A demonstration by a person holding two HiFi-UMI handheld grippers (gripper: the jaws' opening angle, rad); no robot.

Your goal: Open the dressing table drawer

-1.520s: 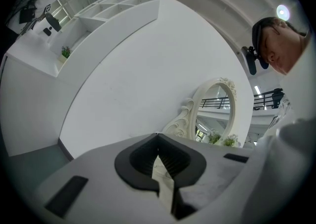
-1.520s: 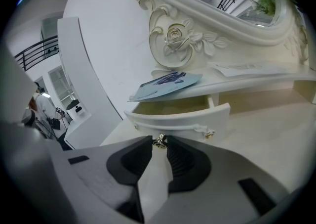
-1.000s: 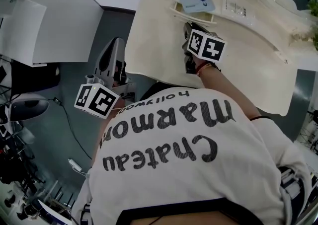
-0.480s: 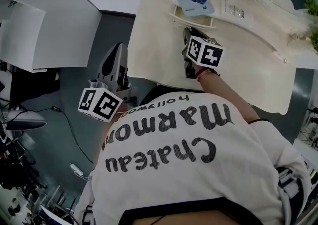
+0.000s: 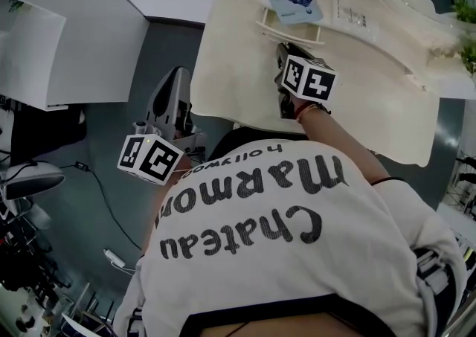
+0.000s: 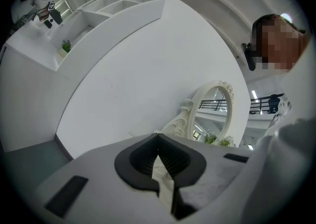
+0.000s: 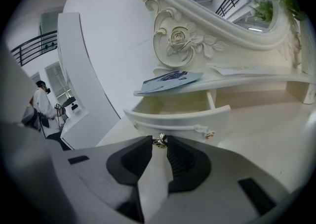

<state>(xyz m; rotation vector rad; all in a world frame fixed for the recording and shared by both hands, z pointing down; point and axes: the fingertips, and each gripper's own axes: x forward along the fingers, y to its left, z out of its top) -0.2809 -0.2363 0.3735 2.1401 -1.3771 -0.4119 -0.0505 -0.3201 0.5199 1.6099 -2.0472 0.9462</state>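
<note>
The pulled-out drawer juts over the bench, open from above; the blue packet lies on the ledge just over its back, and the carved mirror frame walls off the rear. The right gripper, clamped on the knob, fills its front. The bench top right of it lies bare

White T-shirt, large dark lettering across the front: "Chateau", a second big word below it, small "hollywood". Dark trim along the shirt edge nearest the head camera. Thin reddish bracelet at the right wrist. Left tool and right tool: light grey bodies, black ribbed pads. Each tool carries a white cube with black square markers.
</note>
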